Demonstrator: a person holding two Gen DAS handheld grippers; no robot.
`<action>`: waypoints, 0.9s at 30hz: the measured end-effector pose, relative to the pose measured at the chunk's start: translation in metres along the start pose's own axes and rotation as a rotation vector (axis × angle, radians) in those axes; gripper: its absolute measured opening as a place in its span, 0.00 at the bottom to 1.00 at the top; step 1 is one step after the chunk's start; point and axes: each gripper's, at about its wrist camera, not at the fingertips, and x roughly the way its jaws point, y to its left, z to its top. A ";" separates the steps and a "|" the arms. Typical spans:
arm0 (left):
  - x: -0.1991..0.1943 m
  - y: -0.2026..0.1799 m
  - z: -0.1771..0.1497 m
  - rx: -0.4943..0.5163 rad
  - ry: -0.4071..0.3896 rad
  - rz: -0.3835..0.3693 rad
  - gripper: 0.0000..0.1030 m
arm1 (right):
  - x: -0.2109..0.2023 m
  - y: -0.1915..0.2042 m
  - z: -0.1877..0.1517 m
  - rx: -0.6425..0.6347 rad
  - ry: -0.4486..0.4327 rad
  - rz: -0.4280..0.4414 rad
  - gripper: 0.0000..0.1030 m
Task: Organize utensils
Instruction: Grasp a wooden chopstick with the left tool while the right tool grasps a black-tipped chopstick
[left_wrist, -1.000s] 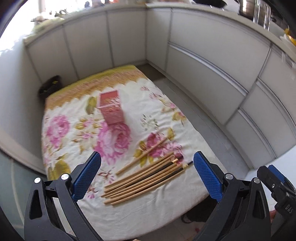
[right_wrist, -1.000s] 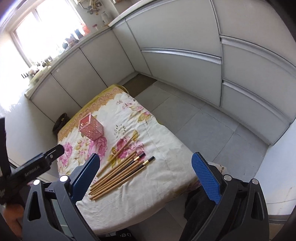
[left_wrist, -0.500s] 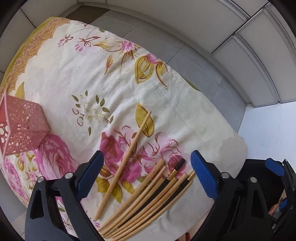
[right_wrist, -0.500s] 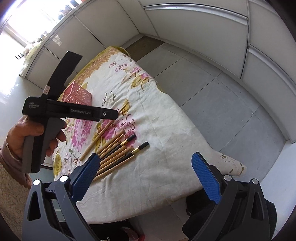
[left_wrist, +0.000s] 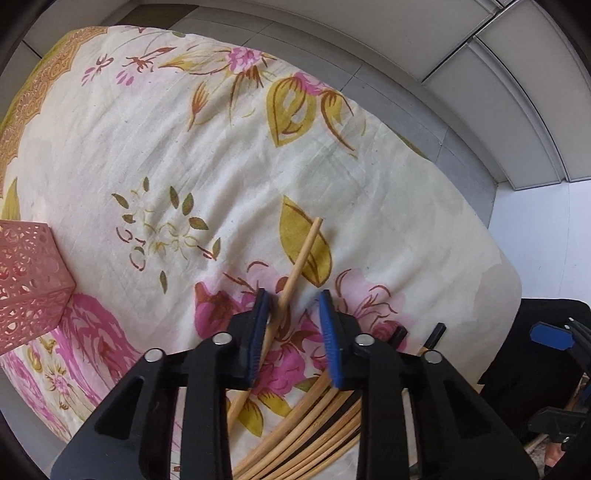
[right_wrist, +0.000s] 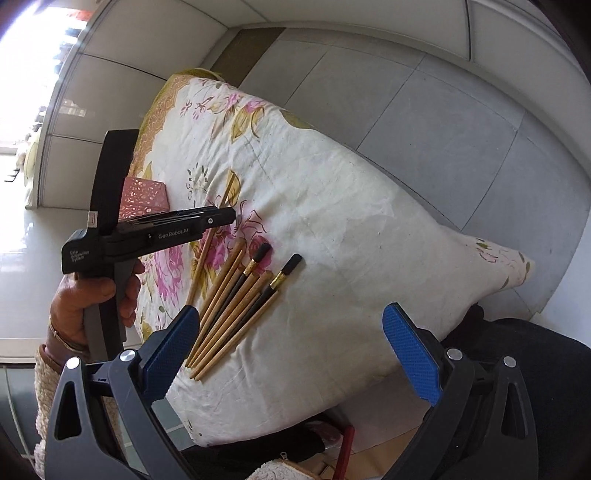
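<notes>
A single wooden chopstick (left_wrist: 301, 254) lies apart from the others on the floral cloth (left_wrist: 184, 129). My left gripper (left_wrist: 293, 299) points down over it and its jaws are closing. The stick rests against the left pad, with a gap still showing to the right pad. A bundle of several chopsticks (right_wrist: 236, 302), some black-tipped, lies just beside it. The pink perforated holder (left_wrist: 26, 280) stands upright at the far left. My right gripper (right_wrist: 295, 343) hangs open above the cloth's near edge, by the bundle's near ends, with nothing between its fingers.
The cloth-covered table is low and drops off to a grey tiled floor (right_wrist: 424, 122) on the right. White cabinet fronts (left_wrist: 498, 85) run behind. A person's hand (right_wrist: 85, 295) holds the left gripper's handle. Dark fabric (right_wrist: 535, 339) lies below the table's near corner.
My left gripper dropped close to the cloth and its jaws narrowed around the lone chopstick. My right gripper sank lower toward the bundle and stayed wide.
</notes>
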 end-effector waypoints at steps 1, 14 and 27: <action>-0.001 0.001 -0.003 -0.010 -0.006 -0.002 0.09 | 0.001 0.001 0.001 0.004 0.004 -0.010 0.94; -0.126 0.036 -0.129 -0.128 -0.413 0.012 0.05 | 0.072 0.014 0.005 0.322 0.239 -0.013 0.39; -0.211 0.036 -0.232 -0.171 -0.780 -0.027 0.05 | 0.077 0.029 0.024 0.467 0.108 -0.185 0.11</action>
